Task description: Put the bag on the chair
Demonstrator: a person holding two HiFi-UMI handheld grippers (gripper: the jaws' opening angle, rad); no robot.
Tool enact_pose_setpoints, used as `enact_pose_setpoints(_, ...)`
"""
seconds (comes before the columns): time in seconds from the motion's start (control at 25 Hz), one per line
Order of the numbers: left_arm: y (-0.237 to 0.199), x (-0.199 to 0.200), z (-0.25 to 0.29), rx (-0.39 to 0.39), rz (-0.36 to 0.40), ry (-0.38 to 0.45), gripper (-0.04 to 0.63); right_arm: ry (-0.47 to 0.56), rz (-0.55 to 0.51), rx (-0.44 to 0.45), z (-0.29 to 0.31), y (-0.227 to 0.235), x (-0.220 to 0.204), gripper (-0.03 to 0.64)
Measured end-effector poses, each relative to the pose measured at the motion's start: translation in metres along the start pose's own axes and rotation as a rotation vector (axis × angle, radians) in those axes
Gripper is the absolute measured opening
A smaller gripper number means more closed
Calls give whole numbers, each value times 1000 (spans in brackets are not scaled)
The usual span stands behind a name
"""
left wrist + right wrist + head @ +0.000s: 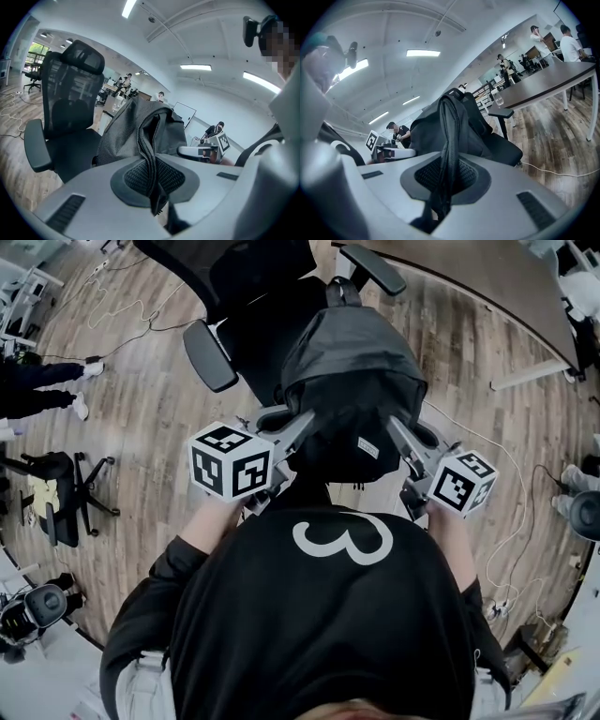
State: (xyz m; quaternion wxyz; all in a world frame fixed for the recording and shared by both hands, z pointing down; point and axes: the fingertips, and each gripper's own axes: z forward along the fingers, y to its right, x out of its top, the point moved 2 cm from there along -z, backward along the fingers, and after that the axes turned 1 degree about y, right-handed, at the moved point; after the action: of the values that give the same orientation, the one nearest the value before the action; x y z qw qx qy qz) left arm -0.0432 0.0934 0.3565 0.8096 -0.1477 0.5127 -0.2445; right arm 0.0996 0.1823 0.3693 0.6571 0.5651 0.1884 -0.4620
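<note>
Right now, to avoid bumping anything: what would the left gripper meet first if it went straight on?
The bag, clamped in the left gripper, fills its line; the chair lies beyond, leftward, though depth is unclear.

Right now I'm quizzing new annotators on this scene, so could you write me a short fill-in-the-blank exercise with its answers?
1. The number of grippers holding the black backpack is ____.
2. The left gripper and the right gripper each have their jaws ____ on the backpack's fabric.
3. The office chair beyond the backpack is ____ in colour.
4. The floor is laid with ____ planks.
Missing words: two; shut; black; wood
</note>
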Motion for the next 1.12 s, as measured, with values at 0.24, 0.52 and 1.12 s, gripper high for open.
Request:
enact_pose_setpoints(0.24,-36,26,24,27,-16,-20,34,-12,20,9,39,29,22,54)
enact_pose_setpoints(0.52,-84,57,37,54,-43,-47,34,-33,37,16,94,46,47,54)
enact_pose_setpoints(1.12,-186,116,45,63,-99,-13,34,-89,1,13,207,62,99,54)
